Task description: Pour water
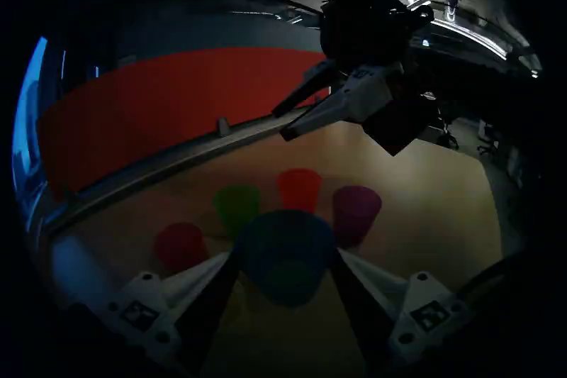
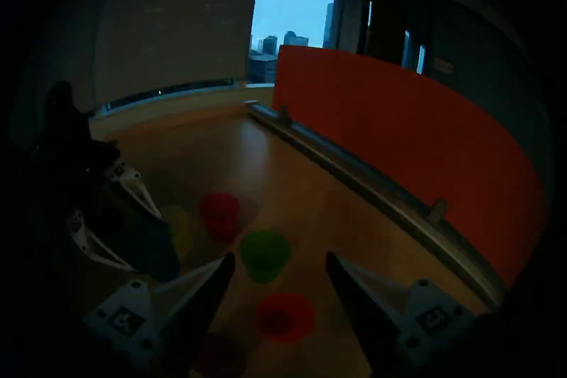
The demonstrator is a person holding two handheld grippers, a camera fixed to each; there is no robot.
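Four cups [image 1: 298, 190] behind blue cup [image 1: 285, 254]

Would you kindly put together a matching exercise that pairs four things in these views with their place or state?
Things:
1. blue cup
2. green cup
3. purple cup
4. right gripper

Places or states:
a. open, in the air above the cups
b. right end of the standing row, left gripper view
c. gripped between the left gripper fingers
d. second from left in that row

Pairs: 1-c, 2-d, 3-b, 4-a

Dim rm, orange partition [image 2: 425, 137], window [image 2: 290, 9]
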